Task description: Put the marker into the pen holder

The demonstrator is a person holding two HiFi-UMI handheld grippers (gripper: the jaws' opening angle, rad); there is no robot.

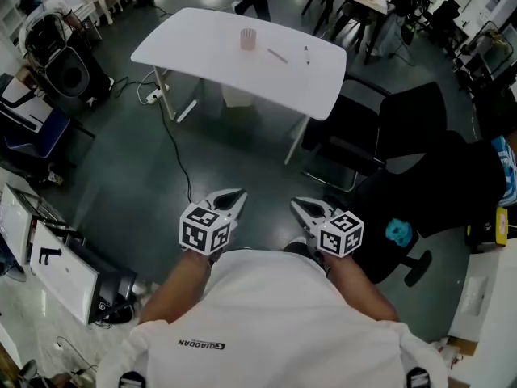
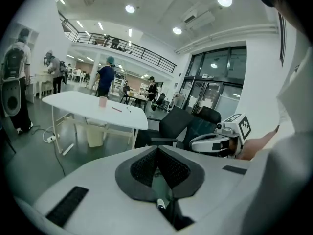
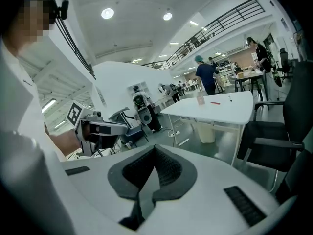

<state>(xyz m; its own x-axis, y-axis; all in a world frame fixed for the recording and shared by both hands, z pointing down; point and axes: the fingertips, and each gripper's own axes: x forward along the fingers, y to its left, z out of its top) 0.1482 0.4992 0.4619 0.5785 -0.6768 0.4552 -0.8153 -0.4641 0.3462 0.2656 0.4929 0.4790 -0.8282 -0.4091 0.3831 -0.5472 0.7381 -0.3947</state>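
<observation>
Pre-approach step, nothing is gripped yet. The left gripper [image 1: 233, 197] and right gripper [image 1: 301, 207] are held close to the body, both angled slightly down at the floor. The jaws of each are seen closed together with nothing between them. The marker [image 1: 277, 55] is seen lying flat on the white table [image 1: 194, 51], just right of the pink holder [image 1: 248, 39] and not touching it. A small dark item [image 1: 306, 52] lies further right and can't be identified. The table is well apart from both grippers, with open floor between, and a black chair [image 1: 380, 128] is parked at its right end. Next move, as judged: the table must be approached, one set of jaws opened, lowered across the marker and clamped. Slip risk is expected on a thin, flat-lying marker. The holder stands upright, so the marker must be tipped vertical before release.
</observation>
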